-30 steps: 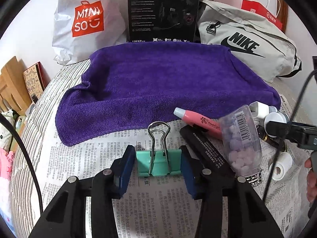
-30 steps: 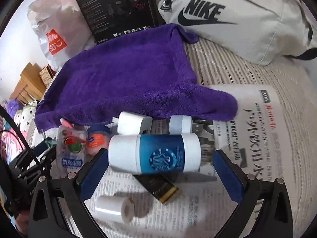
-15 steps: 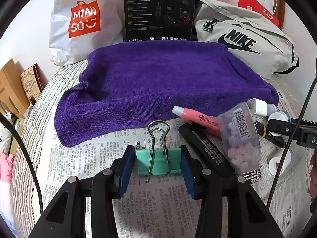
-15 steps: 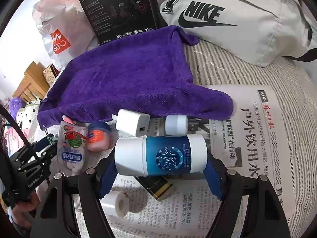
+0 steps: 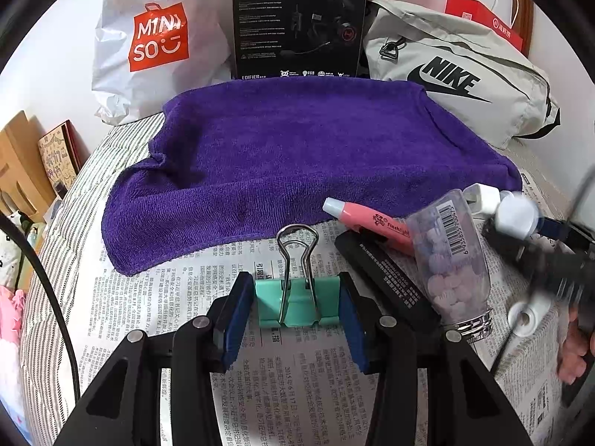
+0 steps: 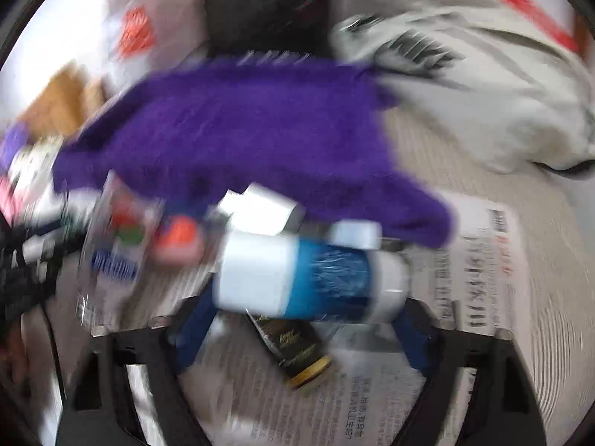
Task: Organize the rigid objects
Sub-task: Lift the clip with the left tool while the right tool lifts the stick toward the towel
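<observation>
My left gripper (image 5: 295, 306) is shut on a mint green binder clip (image 5: 297, 303) and holds it over the newspaper (image 5: 178, 297), in front of the purple towel (image 5: 297, 148). My right gripper (image 6: 308, 316) is shut on a blue and white bottle (image 6: 308, 278), held sideways and lifted above the newspaper (image 6: 479, 290); this view is blurred. The same bottle's white end (image 5: 517, 213) shows at the right of the left wrist view. The purple towel (image 6: 241, 137) lies beyond it.
A pink tube (image 5: 368, 221), a clear pill bottle (image 5: 450, 256), a black flat box (image 5: 386, 275) and a white tape roll (image 5: 524, 316) lie on the paper. A white charger (image 6: 260, 208) and a dark gold-capped tube (image 6: 293, 345) lie under the bottle. Bags and boxes stand behind.
My right gripper closed on the blue and white bottle, lifted it and is swinging fast, blurring its view. My left gripper has held the binder clip nearly still.
</observation>
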{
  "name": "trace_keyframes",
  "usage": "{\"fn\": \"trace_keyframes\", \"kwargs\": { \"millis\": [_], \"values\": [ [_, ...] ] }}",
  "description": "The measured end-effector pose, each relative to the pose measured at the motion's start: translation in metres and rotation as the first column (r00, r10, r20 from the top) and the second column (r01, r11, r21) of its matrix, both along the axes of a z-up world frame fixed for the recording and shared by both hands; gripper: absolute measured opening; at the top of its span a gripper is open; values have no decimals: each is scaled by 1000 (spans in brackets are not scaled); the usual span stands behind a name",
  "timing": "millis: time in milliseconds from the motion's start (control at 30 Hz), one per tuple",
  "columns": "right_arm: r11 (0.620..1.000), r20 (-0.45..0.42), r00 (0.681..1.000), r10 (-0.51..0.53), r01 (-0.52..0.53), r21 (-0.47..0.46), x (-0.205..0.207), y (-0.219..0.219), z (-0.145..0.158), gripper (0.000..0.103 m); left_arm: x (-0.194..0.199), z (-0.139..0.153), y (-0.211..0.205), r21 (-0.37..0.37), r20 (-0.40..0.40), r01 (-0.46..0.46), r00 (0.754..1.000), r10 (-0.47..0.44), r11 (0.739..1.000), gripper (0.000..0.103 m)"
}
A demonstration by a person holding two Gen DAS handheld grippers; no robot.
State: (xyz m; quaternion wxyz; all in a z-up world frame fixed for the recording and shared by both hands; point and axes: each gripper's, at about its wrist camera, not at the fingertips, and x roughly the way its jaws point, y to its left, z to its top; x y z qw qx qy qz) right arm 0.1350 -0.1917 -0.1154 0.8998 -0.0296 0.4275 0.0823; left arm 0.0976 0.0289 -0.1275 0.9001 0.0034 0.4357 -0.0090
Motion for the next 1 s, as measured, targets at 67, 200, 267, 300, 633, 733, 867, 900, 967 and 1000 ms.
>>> {"fn": "trace_keyframes", "kwargs": {
  "millis": [67,200,267,300,633,733,867,900,967,1000],
  "values": [
    [991,-28,999,-38,41,125,4,-18,-3,82,0,0,0,0,0,1,1000,-1,1000,44],
    [999,-39,999,38,-38,4,7,-4,-9,84,0,-1,-1,6,0,3,1000,-3,1000,44],
    [998,-31,998,53,-54,-41,6,3,-12,85,0,-1,-1,5,1,3,1000,-3,1000,44],
    [999,-41,998,48,-48,-16,7,0,-13,88,0,-1,-2,7,2,3,1000,-3,1000,44],
    [994,-63,993,100,-102,-41,12,14,-18,103,0,-1,-1,7,2,3,1000,-3,1000,44],
    [994,-64,993,101,-104,-38,17,16,-18,103,0,-1,-1,7,2,3,1000,-3,1000,44],
    [996,-93,992,90,-91,-15,7,9,-12,102,0,-1,-1,7,2,3,1000,-3,1000,44],
    [997,-99,992,82,-81,10,4,6,-10,102,0,-1,-1,6,2,4,1000,-4,1000,44],
    [994,-103,993,64,-55,89,0,-3,-4,102,0,0,-1,4,1,6,1000,-6,1000,45],
    [992,-106,993,56,-43,116,0,-7,-2,102,0,0,-1,3,1,6,1000,-6,1000,45]
  ]
}}
